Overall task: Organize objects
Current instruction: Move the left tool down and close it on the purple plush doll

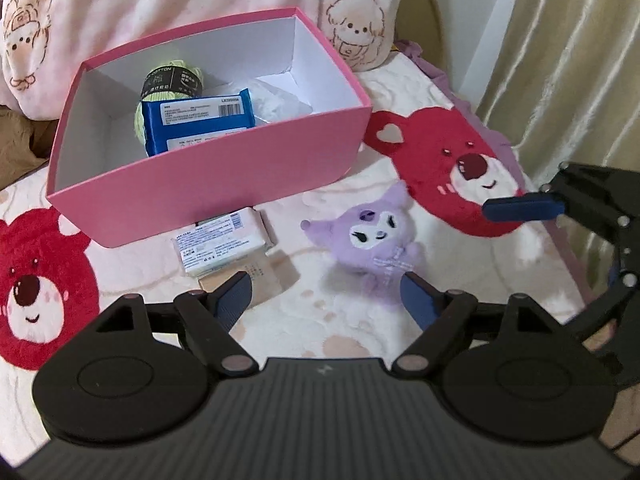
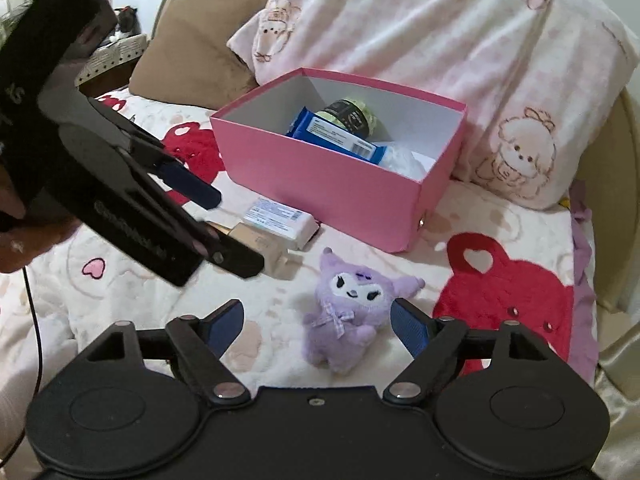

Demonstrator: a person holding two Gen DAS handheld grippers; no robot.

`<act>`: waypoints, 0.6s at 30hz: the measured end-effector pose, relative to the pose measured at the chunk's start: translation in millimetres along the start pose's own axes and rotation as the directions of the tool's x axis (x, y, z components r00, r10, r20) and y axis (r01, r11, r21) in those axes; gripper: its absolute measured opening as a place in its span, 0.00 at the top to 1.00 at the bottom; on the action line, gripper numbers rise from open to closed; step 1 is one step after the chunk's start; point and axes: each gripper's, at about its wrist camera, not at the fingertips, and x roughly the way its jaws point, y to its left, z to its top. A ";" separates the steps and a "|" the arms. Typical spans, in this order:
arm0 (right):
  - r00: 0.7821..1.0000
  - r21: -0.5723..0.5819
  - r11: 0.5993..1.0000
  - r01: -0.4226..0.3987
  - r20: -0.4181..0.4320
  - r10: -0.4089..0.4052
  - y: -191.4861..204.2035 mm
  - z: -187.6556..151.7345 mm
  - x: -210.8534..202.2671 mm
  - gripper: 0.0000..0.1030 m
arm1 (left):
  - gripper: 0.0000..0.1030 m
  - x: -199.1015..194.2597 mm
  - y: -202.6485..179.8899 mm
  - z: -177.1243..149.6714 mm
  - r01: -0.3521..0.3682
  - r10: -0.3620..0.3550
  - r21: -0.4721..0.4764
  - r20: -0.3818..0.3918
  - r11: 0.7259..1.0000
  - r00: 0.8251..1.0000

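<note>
An open pink box (image 1: 208, 184) (image 2: 340, 188) stands on the bed. It holds a green yarn ball (image 1: 172, 80) (image 2: 352, 116), a blue packet (image 1: 200, 120) (image 2: 340, 136) and a white crumpled bag (image 1: 276, 100) (image 2: 400, 160). A white tissue pack (image 1: 220, 244) (image 2: 280, 220) and a tan box (image 1: 256, 280) (image 2: 260, 246) lie in front of the pink box. A purple plush toy (image 1: 376, 240) (image 2: 352, 312) lies on the blanket. My left gripper (image 1: 328, 300) is open, low over the blanket between the tan box and the plush. My right gripper (image 2: 316, 320) is open around the plush, not touching it.
The bed has a cream blanket (image 1: 320, 332) with red bear patches (image 1: 452, 176) (image 2: 508, 300). Pink pillows (image 1: 160, 0) (image 2: 460, 32) lie behind the box, with a brown cushion (image 2: 192, 60). A beige curtain (image 1: 568, 60) hangs at the right.
</note>
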 end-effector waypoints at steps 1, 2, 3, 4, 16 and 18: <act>1.000 -0.010 1.000 -0.003 -0.003 0.003 -0.2 -0.5 4.4 0.14 | 0.21 4.6 0.7 -2.1 -0.015 0.015 -0.002 0.012 1.000 1.000; 1.000 -0.025 1.000 -0.002 -0.011 0.002 -0.1 -0.7 9.7 0.14 | 0.21 9.6 1.9 -3.6 -0.019 0.019 -0.004 0.022 1.000 1.000; 1.000 -0.039 0.999 0.001 -0.021 -0.002 -0.1 -1.0 15.6 0.14 | 0.21 15.0 3.7 -5.1 -0.012 0.012 -0.009 0.032 1.000 0.999; 0.999 -0.054 0.998 0.008 -0.036 -0.010 0.4 -1.2 22.7 0.14 | 0.21 19.7 5.4 -6.1 -0.006 0.007 -0.021 0.039 1.000 0.999; 0.993 0.083 0.996 0.027 -0.119 -0.017 -13.0 -19.0 90.2 0.14 | 0.21 70.9 2.8 -14.2 0.125 -0.118 -0.158 0.053 0.979 0.992; 0.990 0.062 0.997 0.055 -0.131 -0.046 -12.3 -19.7 96.6 0.15 | 0.23 81.1 3.2 -14.8 0.143 -0.139 -0.182 0.033 0.973 0.990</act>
